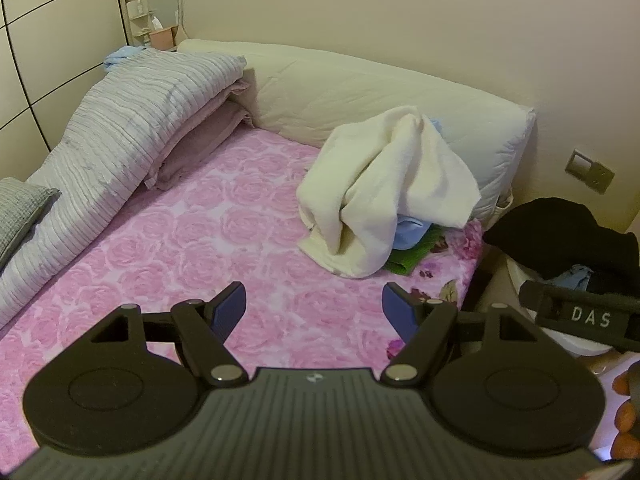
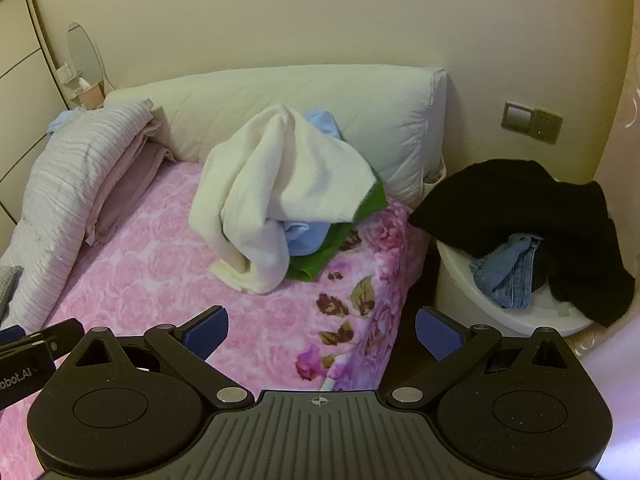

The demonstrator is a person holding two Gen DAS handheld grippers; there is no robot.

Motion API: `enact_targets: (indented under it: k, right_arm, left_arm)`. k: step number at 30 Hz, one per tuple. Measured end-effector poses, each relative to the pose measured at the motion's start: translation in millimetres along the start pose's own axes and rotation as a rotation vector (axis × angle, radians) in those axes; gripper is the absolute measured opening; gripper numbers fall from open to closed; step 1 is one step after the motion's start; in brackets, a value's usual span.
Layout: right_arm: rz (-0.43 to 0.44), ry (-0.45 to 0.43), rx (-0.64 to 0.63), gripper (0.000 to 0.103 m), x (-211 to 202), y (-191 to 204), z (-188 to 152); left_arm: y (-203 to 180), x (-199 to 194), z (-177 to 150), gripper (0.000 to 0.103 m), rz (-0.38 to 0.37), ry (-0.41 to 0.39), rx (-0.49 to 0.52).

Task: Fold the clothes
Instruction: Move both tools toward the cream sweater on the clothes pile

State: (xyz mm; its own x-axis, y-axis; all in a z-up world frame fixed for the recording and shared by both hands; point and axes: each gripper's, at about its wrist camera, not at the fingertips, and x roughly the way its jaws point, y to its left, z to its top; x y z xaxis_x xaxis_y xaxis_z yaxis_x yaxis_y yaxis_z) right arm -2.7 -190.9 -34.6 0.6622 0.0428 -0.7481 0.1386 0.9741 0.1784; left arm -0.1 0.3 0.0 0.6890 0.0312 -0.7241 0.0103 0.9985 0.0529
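Observation:
A heap of clothes lies on the pink rose-patterned bed sheet [image 1: 224, 236] near the headboard. On top is a cream cloth [image 1: 380, 188] [image 2: 280, 184], over a light blue garment [image 1: 410, 232] [image 2: 304, 234] and a green one [image 1: 412, 256] [image 2: 320, 260]. My left gripper [image 1: 314, 306] hovers open above the sheet, short of the heap, with nothing between its blue pads. My right gripper [image 2: 322, 330] is open too, over the bed's right edge, empty. A white basket [image 2: 460, 280] beside the bed holds a black garment [image 2: 528, 208] [image 1: 560, 232] and blue jeans [image 2: 508, 272].
A grey striped quilt [image 1: 108, 148] [image 2: 68, 176] over mauve pillows [image 1: 204, 132] runs along the bed's left side. The padded cream headboard [image 1: 360, 92] [image 2: 320, 108] backs the heap. A wall socket [image 2: 532, 120] sits to the right. A hand [image 1: 626, 412] shows at the right edge.

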Motion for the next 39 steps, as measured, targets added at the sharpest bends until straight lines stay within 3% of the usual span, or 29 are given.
enact_targets:
  k: [4,17,39]
  right_arm:
    - [-0.012,0.009,-0.006,0.103,2,1,4]
    - [-0.033,-0.019,-0.025,0.103,0,18,5]
    - [-0.053,-0.012,-0.022,0.103,11,43,7]
  left_arm:
    - [21,-3,-9,0.072,0.006,-0.007,0.003]
    - [8,7,14,0.072,-0.014,-0.003,-0.005]
    - [51,14,11,0.072,-0.087,0.010,-0.008]
